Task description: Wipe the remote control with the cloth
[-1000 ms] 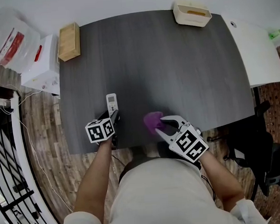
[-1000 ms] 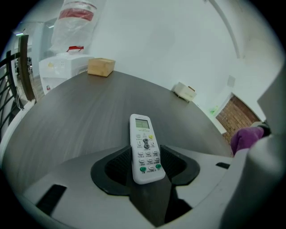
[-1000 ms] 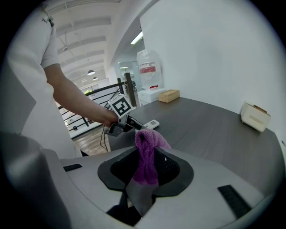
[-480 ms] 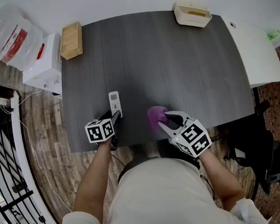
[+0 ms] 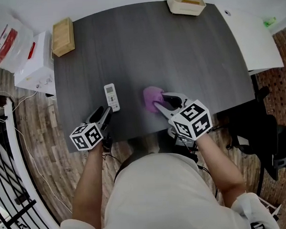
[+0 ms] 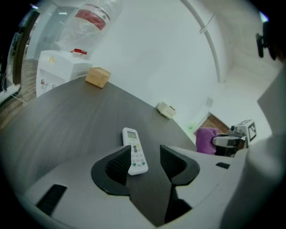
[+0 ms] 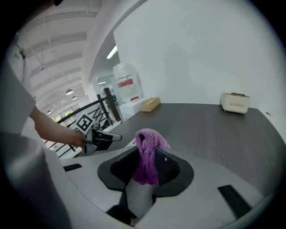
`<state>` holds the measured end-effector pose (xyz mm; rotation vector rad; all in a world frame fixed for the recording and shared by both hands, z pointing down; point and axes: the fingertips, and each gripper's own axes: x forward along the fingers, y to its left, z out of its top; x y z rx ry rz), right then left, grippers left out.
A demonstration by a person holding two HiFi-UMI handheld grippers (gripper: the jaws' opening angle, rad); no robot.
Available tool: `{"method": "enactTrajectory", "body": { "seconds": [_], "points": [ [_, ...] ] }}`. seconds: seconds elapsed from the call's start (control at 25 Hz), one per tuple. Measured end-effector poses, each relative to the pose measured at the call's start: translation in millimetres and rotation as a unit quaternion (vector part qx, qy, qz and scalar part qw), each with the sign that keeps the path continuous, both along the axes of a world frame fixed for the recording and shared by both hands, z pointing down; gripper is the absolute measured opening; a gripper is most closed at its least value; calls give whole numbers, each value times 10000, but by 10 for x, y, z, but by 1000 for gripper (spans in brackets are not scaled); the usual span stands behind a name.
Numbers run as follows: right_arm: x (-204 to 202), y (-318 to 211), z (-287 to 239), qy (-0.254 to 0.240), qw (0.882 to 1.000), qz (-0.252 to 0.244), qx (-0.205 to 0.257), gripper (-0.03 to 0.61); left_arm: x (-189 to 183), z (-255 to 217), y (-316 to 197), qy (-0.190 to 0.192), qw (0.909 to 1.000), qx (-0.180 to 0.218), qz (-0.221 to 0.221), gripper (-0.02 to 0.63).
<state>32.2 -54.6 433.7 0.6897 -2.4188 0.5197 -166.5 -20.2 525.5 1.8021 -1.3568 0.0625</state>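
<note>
Your right gripper (image 5: 162, 102) clenches the cloth (image 5: 150, 95) over the bench (image 5: 178, 51); your left gripper (image 5: 103, 115), released, hovers just short of the remote (image 5: 112, 96).

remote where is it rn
Head view: the remote lies on the table, left of centre, with the cloth to its right and the left gripper open at its near end.

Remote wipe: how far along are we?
Done: the cloth is gripped, bunched in the right gripper.
In hand: the cloth sits apart from the remote, which lies flat on the table. The left gripper is open, not gripping it.
Left: the wiping itself.
</note>
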Motion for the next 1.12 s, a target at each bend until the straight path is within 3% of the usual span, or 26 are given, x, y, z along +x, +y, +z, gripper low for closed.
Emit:
{"method": "enactTrajectory", "body": {
  "seconds": [0.16,0.36,0.72,0.92,1.12],
  "points": [
    [-25,-33,-45,-132,9996,268,-9,109,69,-271,47,549,9970,483,234,198],
    [-48,60,-87,-260,9979,594,-15,109,96,-542,150,934,9913,820,436,146],
    [-66,339,-364,-631,9952,731,138,109,344,-1264,447,1587,9715,1544,847,115],
    [90,511,-601,-1121,9902,827,90,107,512,-1643,749,1849,9615,1864,808,112],
    [399,730,-930,-1538,9844,856,69,107,754,-1904,1141,2407,9470,2055,555,112]
  ]
}}
